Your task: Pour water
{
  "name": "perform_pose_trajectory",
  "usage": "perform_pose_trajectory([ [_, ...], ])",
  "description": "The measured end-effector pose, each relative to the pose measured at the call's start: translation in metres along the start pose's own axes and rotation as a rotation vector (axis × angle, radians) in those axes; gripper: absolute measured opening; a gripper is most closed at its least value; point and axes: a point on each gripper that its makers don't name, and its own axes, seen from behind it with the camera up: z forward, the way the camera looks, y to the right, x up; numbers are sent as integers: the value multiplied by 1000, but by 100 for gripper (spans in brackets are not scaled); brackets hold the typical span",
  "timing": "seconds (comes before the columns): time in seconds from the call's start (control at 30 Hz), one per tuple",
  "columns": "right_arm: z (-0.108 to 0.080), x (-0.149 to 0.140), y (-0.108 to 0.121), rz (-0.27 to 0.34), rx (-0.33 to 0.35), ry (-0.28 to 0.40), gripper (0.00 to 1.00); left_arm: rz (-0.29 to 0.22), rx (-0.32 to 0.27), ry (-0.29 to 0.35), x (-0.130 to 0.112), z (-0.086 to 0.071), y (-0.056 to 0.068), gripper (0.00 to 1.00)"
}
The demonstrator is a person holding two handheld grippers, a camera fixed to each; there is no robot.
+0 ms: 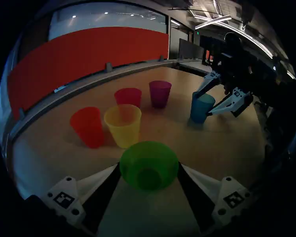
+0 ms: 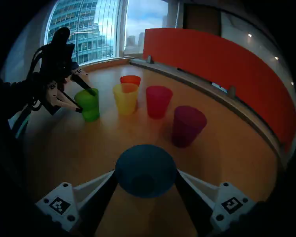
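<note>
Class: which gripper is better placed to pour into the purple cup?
Right, probably. The right gripper grips the blue cup, and the purple cup stands closest to it; the left gripper with its green cup sits farther, beyond the yellow cup.

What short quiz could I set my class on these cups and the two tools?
1. True or false: the left tool grips the green cup.
2. Which cup does the right tool grip? A red; B blue; C purple.
3. Fill in: the cup standing nearest the green cup is ___.
Key: 1 true; 2 B; 3 yellow.
</note>
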Motion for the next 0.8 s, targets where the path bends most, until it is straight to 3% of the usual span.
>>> perform_pose_trajectory([
  [0.33,-9,-5,-2,11,-11,2,100,-5,24,-8,-11,-12,-4,98],
  [0.8,-42,-19,-4,49,-61,28,100,-51,100,19,-28,-48,-10,98],
])
